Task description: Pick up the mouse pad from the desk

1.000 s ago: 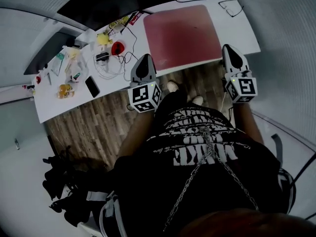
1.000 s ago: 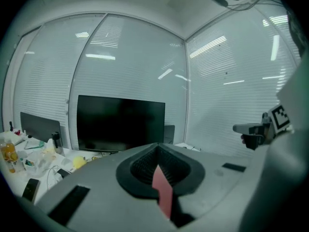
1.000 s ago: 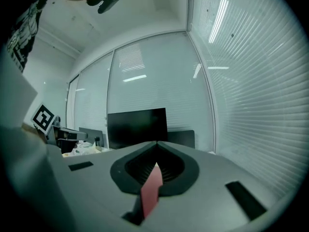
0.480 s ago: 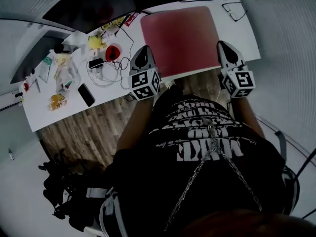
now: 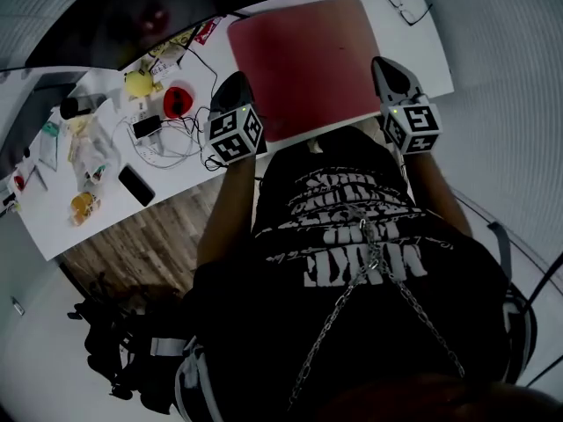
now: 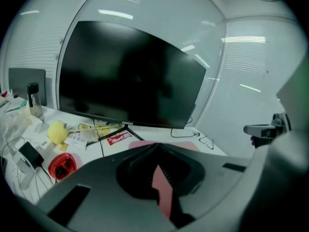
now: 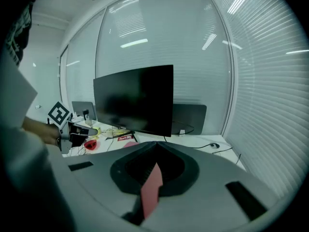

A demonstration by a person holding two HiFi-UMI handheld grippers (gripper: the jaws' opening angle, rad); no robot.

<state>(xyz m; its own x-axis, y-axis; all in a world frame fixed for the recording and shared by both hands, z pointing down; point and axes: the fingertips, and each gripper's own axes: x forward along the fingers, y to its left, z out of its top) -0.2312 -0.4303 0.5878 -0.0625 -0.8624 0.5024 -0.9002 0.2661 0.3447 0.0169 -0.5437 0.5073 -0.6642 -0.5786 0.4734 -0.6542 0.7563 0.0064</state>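
Mouse pad (image 5: 303, 60) | on desk (image 5: 106, 207) | between left tongs (image 5: 232, 81), right tongs (image 5: 381, 62)

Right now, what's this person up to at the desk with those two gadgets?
A person stands at the white desk with a hand-held gripper in each hand. The left hand-held gripper is by the left edge of the red mouse pad, and the right hand-held gripper is by its right edge. Both have their jaws closed. The pad lies flat, not yet lifted.

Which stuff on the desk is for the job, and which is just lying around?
For the job: mouse pad, left tool, right tool.
Just lying about: monitor, phone, glasses, red container, yellow object.
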